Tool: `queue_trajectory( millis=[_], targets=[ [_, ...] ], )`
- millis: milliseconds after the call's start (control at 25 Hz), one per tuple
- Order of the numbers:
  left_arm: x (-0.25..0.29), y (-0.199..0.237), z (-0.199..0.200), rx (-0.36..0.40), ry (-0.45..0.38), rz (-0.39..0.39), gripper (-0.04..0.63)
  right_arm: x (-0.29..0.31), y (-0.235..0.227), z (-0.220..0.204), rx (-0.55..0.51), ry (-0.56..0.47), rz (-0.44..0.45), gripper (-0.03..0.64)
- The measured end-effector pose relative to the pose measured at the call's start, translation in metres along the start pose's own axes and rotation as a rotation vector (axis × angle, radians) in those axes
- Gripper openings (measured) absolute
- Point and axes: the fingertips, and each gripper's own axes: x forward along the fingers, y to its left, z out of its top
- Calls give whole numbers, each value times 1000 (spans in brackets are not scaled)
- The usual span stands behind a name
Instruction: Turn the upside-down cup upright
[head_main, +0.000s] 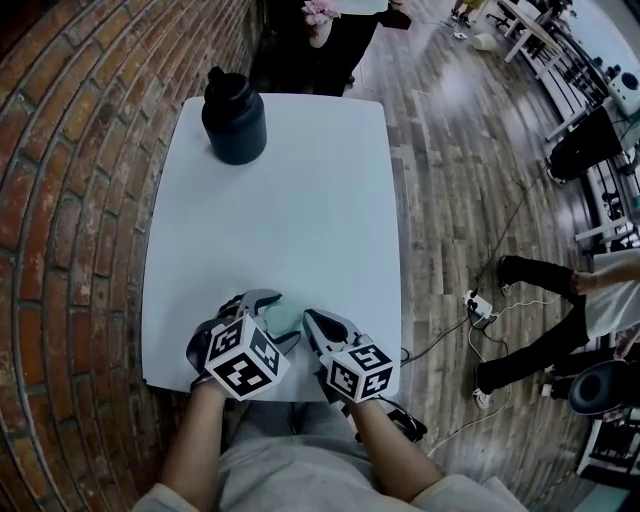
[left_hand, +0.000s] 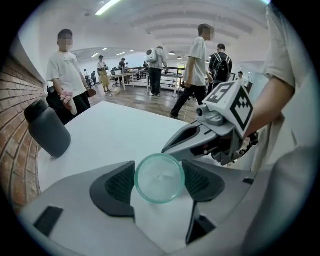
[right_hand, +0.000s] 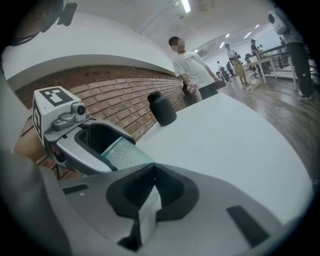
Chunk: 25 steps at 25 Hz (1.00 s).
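A small pale green see-through cup (head_main: 283, 318) is near the front edge of the white table (head_main: 300, 190). It sits between the pads of my left gripper (head_main: 268, 312), which touch it on both sides. In the left gripper view its round closed end (left_hand: 160, 177) faces the camera. In the right gripper view its textured wall (right_hand: 122, 154) leans inside the left gripper (right_hand: 85, 140). My right gripper (head_main: 310, 318) is shut with nothing in it, just to the right of the cup. Its closed tip (left_hand: 172, 146) lies beyond the cup.
A black bottle (head_main: 234, 118) stands at the table's far left corner, by the brick wall (head_main: 70, 200). A person stands beyond the far edge (head_main: 335, 35). Another person's legs (head_main: 540, 320) and cables are on the wooden floor to the right.
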Motion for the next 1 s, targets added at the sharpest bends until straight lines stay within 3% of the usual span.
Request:
queue_trajectory(
  millis=[1000],
  targets=[
    [31,-10,4,27,92,-39,299,-4,-20,-14,-4,49,-49,8]
  ],
)
